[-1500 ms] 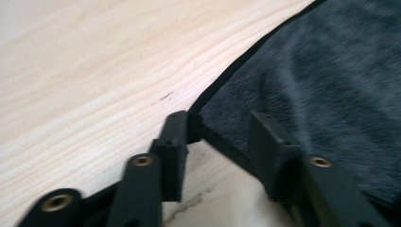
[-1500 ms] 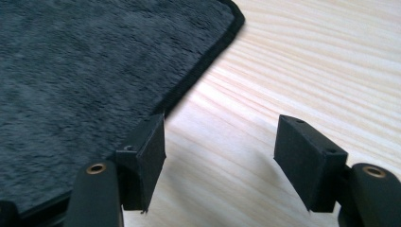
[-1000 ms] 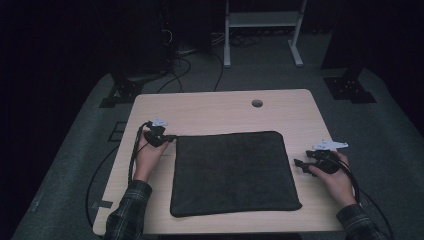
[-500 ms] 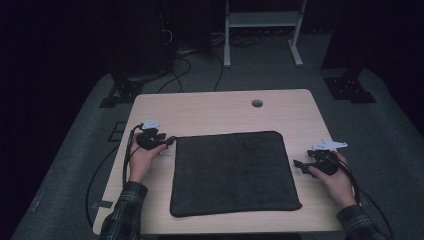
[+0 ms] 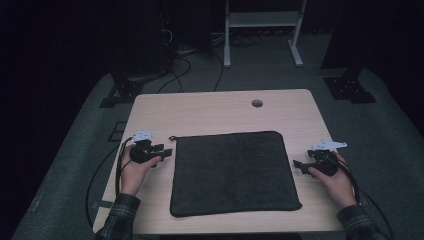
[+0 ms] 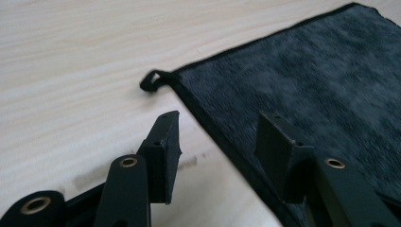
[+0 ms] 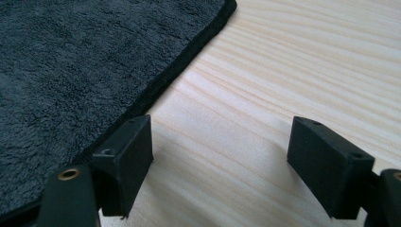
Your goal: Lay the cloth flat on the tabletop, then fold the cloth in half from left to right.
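A dark grey towel [image 5: 232,172] lies flat on the light wooden table [image 5: 210,112], with a small hanging loop [image 5: 172,138] at its far left corner. My left gripper [image 5: 167,151] is open at the towel's left edge. In the left gripper view [image 6: 220,142] the jaws straddle the hem of the towel [image 6: 302,71] just short of the loop [image 6: 150,82]. My right gripper [image 5: 297,164] is open by the towel's right edge. In the right gripper view [image 7: 222,151] one jaw stands at the hem of the towel [image 7: 85,61] and the other over bare wood.
A round cable hole [image 5: 257,103] sits near the table's far edge. Beyond the table are a white frame [image 5: 227,50], black stand feet [image 5: 350,87] and floor cables [image 5: 185,65]. Each gripper's cable trails off the near table edge.
My left gripper has moved nearer to me along the towel's left side, and its jaws now point at the hem. The right gripper has barely moved.
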The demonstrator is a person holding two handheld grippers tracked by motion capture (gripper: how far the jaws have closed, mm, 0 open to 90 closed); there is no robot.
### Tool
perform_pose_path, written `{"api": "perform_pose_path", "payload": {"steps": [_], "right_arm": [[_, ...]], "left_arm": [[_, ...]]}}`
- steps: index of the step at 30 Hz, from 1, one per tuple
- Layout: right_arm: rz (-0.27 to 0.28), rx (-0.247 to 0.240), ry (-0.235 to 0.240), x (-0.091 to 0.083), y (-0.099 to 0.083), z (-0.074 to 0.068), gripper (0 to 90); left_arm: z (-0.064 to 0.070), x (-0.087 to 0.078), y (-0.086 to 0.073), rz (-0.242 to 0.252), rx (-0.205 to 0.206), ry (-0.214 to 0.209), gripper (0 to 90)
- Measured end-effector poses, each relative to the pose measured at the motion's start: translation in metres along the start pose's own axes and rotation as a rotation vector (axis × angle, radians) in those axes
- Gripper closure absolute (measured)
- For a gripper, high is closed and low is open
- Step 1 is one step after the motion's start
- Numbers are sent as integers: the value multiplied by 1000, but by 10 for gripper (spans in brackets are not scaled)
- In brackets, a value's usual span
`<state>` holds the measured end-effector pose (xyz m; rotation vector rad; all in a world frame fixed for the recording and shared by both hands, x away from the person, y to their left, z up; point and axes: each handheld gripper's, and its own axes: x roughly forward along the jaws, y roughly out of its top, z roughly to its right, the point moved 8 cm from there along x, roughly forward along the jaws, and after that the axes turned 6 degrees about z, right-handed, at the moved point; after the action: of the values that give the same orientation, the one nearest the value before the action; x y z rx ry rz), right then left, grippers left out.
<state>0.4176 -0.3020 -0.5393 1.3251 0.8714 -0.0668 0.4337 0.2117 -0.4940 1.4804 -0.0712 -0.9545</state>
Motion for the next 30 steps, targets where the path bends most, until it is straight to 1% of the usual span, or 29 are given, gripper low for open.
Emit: {"api": "perform_pose_path", "payload": {"steps": [2, 3, 4, 5, 7, 8, 9, 10, 11, 12, 14, 15, 17, 18, 19, 20, 21, 24, 28, 30], "right_arm": [[0, 0, 1, 0, 0, 0, 218], [0, 0, 1, 0, 0, 0, 216], [0, 0, 2, 0, 0, 0, 215], [0, 0, 2, 0, 0, 0, 215], [0, 0, 2, 0, 0, 0, 214], [0, -1, 2, 0, 0, 0, 214], [0, 0, 2, 0, 0, 0, 214], [0, 0, 2, 0, 0, 0, 214], [0, -1, 3, 0, 0, 0, 214], [0, -1, 3, 0, 0, 0, 214], [0, -1, 3, 0, 0, 0, 214], [0, 0, 3, 0, 0, 0, 213], [-1, -1, 3, 0, 0, 0, 213], [0, -1, 3, 0, 0, 0, 213], [0, -1, 3, 0, 0, 0, 213], [0, -1, 3, 0, 0, 0, 212], [-1, -2, 4, 0, 0, 0, 210], [-1, -2, 5, 0, 0, 0, 209], [-1, -3, 5, 0, 0, 0, 206], [0, -4, 6, 0, 0, 0, 205]], "left_arm": [[4, -5, -3, 4, 6, 1, 509], [6, -7, -3, 8, 5, 4, 490], [10, -11, -5, 12, 25, 18, 485], [10, -11, -5, 12, 25, 18, 485], [15, -16, -5, 31, 44, 19, 485], [18, -18, -6, 28, 48, 22, 495], [25, -21, -9, 25, 63, 11, 503], [25, -21, -9, 25, 63, 11, 510], [31, -23, -13, 28, 72, 5, 512], [31, -23, -13, 28, 72, 5, 514], [36, -25, -17, 17, 73, 9, 515], [40, -24, -21, 11, 82, 10, 513], [41, -23, -23, 4, 85, 11, 510], [43, -20, -27, 0, 82, 16, 507], [43, -20, -27, 0, 82, 16, 506], [43, -17, -29, -10, 91, 18, 506], [44, -13, -32, -19, 88, 12, 514], [43, -8, -33, -20, 87, 15, 513], [41, 0, -34, -23, 105, 32, 501], [41, 3, -35, -26, 105, 33, 498]]}}
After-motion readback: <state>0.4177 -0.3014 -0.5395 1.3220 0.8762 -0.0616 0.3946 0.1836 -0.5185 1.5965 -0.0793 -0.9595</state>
